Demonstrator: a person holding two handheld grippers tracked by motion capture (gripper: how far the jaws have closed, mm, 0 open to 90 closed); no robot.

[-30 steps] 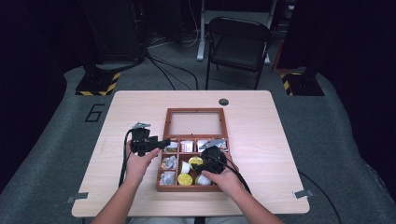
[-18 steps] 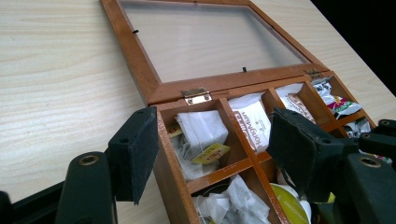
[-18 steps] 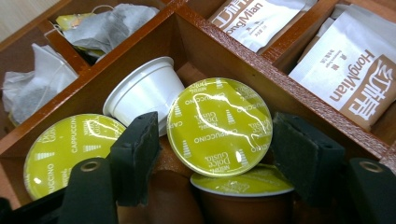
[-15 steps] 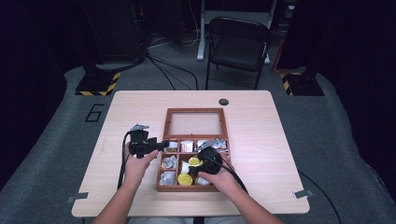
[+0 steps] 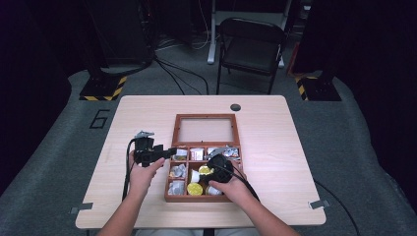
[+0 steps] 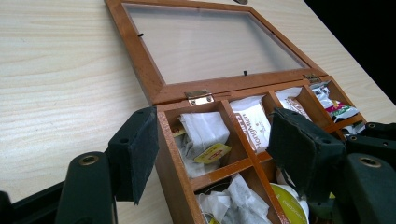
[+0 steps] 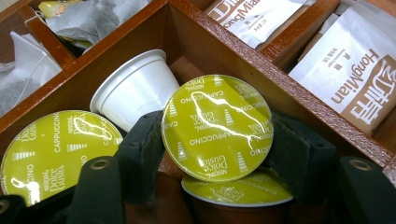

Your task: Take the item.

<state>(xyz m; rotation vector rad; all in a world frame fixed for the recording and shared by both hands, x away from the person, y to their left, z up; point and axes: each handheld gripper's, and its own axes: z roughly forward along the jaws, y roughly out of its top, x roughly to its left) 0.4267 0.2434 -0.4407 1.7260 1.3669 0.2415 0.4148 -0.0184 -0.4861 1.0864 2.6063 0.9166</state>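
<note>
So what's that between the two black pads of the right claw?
A coffee pod with a green foil lid, tilted up inside the wooden box. The right gripper view shows both pads pressed against its sides.

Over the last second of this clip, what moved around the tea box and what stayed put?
The right gripper shifted slightly left over the box's middle compartments; it now clamps a green-lidded capsule. Whether that grip is new cannot be told. The left gripper, open at the wooden box's left wall, the flat-open lid and the sachets stayed.

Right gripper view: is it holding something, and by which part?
Yes: the right gripper pinches a coffee capsule by the opposite edges of its green lid.
</note>
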